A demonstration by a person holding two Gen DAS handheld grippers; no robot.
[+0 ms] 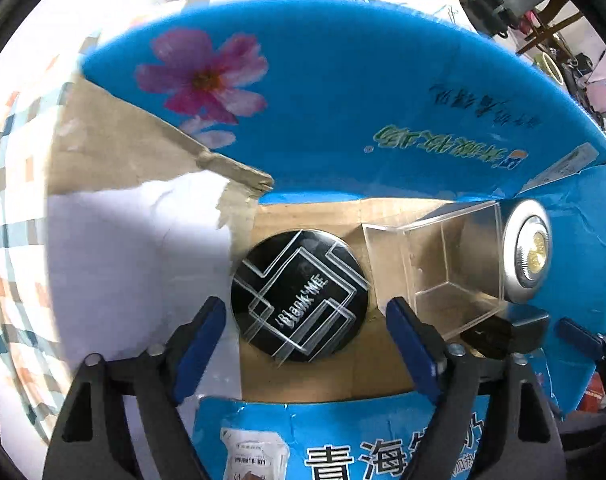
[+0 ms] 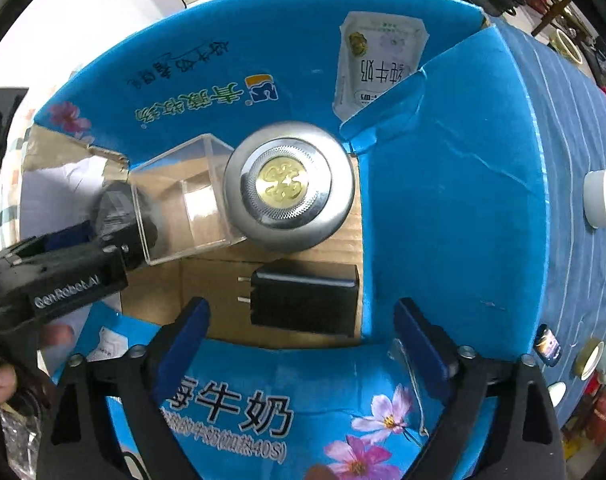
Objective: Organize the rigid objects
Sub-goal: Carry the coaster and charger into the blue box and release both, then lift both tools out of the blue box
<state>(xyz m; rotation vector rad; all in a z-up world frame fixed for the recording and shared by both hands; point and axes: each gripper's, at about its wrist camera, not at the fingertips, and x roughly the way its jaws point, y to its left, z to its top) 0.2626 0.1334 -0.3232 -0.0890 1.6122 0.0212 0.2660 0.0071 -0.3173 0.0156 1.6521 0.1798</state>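
Left wrist view: open left gripper (image 1: 307,344) hovers over black disc (image 1: 299,294) in blue carton (image 1: 343,112); right gripper (image 2: 303,328), also open, above black charger (image 2: 307,300).

In the left wrist view the black charger (image 1: 489,338) shows only as a dark patch behind the clear acrylic box (image 1: 439,264) and a blue finger (image 1: 413,344) — its prongs are hidden. The silver round case (image 1: 525,252) is half covered by that box. In the right wrist view the black round compact (image 2: 115,204) is mostly hidden behind the left gripper's body (image 2: 59,280). Small items on the blue striped cloth (image 2: 575,260) at right are too small to identify.
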